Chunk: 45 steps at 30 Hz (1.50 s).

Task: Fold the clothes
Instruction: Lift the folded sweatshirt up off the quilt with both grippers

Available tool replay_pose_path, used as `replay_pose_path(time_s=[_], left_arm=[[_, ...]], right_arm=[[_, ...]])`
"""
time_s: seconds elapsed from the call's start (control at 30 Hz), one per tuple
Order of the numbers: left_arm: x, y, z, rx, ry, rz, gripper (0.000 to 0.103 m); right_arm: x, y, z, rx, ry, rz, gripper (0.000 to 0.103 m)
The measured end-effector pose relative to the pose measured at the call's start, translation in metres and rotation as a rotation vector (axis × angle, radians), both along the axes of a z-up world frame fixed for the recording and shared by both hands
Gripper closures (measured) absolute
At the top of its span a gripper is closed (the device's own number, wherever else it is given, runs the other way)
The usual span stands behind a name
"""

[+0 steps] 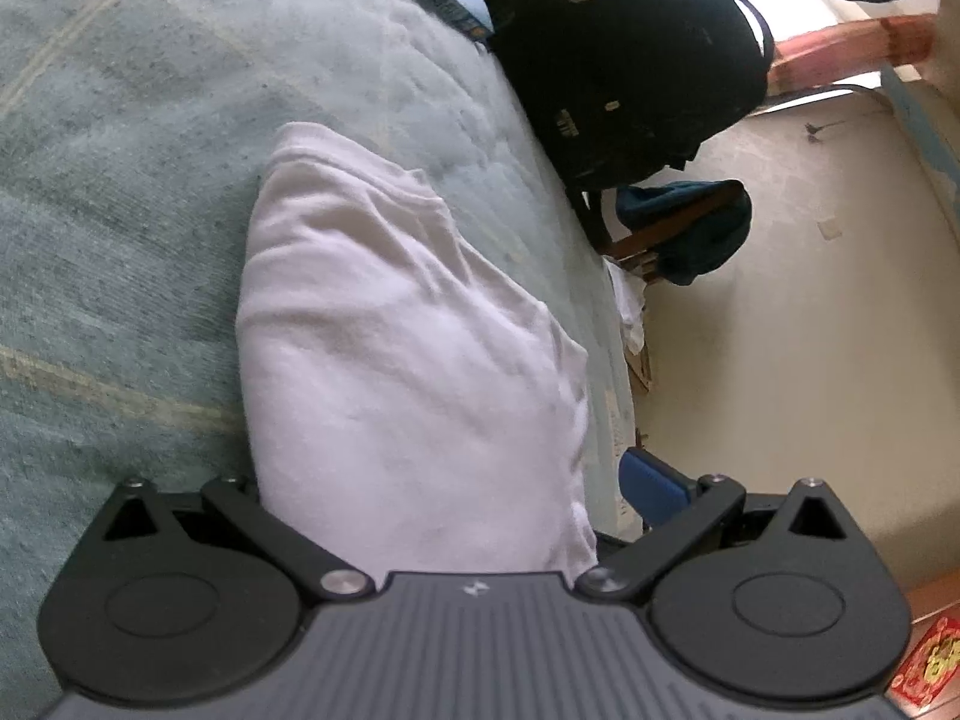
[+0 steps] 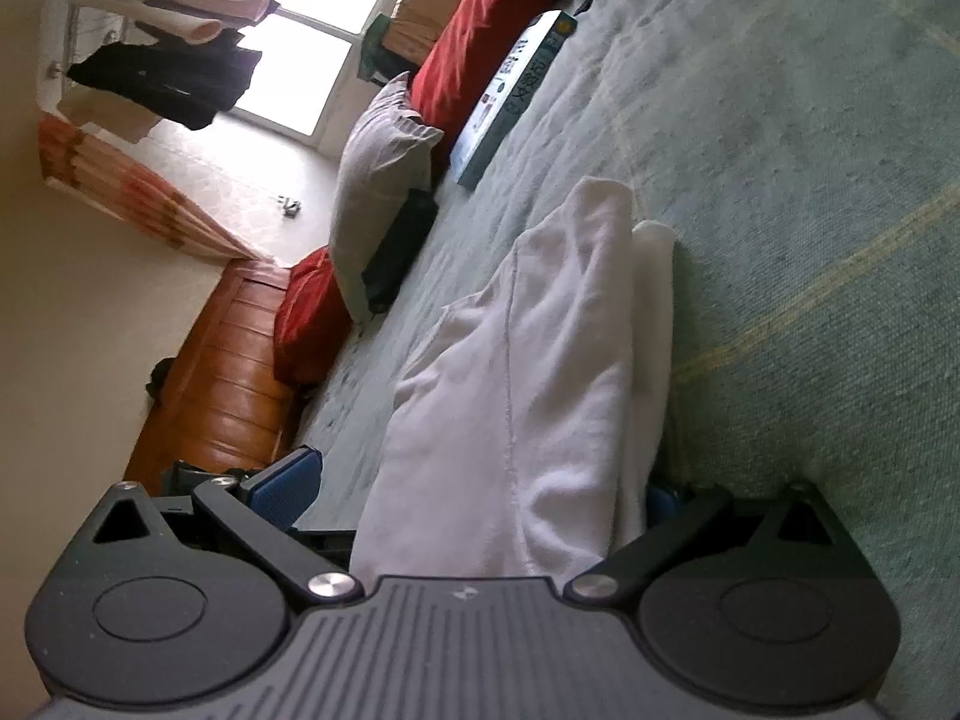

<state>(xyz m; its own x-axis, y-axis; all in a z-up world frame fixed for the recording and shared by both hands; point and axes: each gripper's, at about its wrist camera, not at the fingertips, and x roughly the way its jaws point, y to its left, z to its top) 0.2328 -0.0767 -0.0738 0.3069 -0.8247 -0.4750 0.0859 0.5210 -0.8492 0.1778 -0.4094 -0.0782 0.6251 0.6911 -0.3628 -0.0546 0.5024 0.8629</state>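
We've got open green blanket (image 2: 810, 192) beyond the white garment (image 2: 540, 372); a book (image 2: 516, 96), grey pillow (image 2: 378, 180) and black backpack (image 1: 624, 66) crowd the bed's far edge.

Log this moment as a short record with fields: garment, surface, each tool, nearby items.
garment: white garment, partly folded in layers, lying on the bed
surface: grey-green blanket with pale stripes
left tool: jaws spread wide, white cloth lying between them; blue pad clear of the cloth
right tool: jaws spread wide, cloth between them
nearby items: book lying on the blanket beyond the garment; grey pillow and red cushion at the bed's edge; black backpack
fold state: not yet finished
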Motion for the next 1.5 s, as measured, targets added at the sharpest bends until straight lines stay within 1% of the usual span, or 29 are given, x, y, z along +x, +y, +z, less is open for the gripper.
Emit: replay_pose_path(time_s=[0.1, 0.2, 0.33, 0.37, 0.43, 0.57, 0.6, 0.73, 0.83, 0.93, 1.0, 1.13, 1.37, 1.5], left_arm=[[-0.001, 0.0, 0.005, -0.022, 0.005, 0.002, 0.001], [-0.001, 0.002, 0.008, -0.043, 0.002, -0.002, 0.001], [0.0, 0.006, -0.004, -0.02, 0.022, 0.009, 0.001], [-0.001, 0.009, -0.008, -0.031, 0.022, 0.018, 0.001], [-0.006, 0.015, -0.011, -0.067, -0.011, 0.024, 0.001], [-0.011, 0.016, -0.011, -0.059, -0.055, 0.028, 0.001], [-0.012, 0.014, -0.01, -0.05, -0.055, 0.015, 0.001], [-0.013, 0.007, -0.003, -0.014, -0.039, -0.043, 0.001], [-0.007, 0.01, -0.006, -0.034, 0.009, -0.007, 0.001], [-0.008, 0.007, -0.003, -0.039, 0.023, 0.026, 0.001], [-0.012, 0.005, 0.004, -0.042, 0.012, 0.018, 0.001], [-0.015, 0.005, 0.019, -0.08, -0.007, 0.006, 0.001], [-0.02, 0.0, 0.032, -0.078, -0.02, -0.011, 0.001], [-0.023, 0.003, 0.036, -0.077, -0.023, -0.016, 0.001]], right_arm=[[0.0, 0.007, 0.008, -0.024, 0.003, 0.001, 0.0], [-0.003, 0.009, 0.011, -0.026, -0.006, -0.002, 0.0], [-0.006, 0.005, 0.005, -0.008, -0.025, -0.007, 0.0], [-0.007, 0.004, 0.004, -0.004, -0.03, -0.008, 0.0], [-0.009, 0.002, 0.001, 0.005, -0.04, -0.01, 0.0], [-0.012, -0.001, -0.005, 0.022, -0.059, -0.015, 0.0], [-0.013, -0.002, -0.007, 0.027, -0.064, -0.016, 0.0], [-0.009, -0.003, -0.006, 0.024, -0.054, 0.017, 0.0], [0.0, -0.006, -0.004, 0.028, -0.014, 0.033, 0.0], [0.003, -0.004, 0.003, 0.0, -0.012, 0.012, 0.0], [0.0, 0.003, 0.009, -0.024, -0.022, 0.007, 0.0], [-0.009, 0.013, 0.019, -0.072, -0.059, -0.005, 0.0], [-0.016, 0.029, 0.041, -0.158, -0.111, 0.023, 0.0], [-0.018, 0.033, 0.047, -0.16, -0.116, 0.033, 0.0]])
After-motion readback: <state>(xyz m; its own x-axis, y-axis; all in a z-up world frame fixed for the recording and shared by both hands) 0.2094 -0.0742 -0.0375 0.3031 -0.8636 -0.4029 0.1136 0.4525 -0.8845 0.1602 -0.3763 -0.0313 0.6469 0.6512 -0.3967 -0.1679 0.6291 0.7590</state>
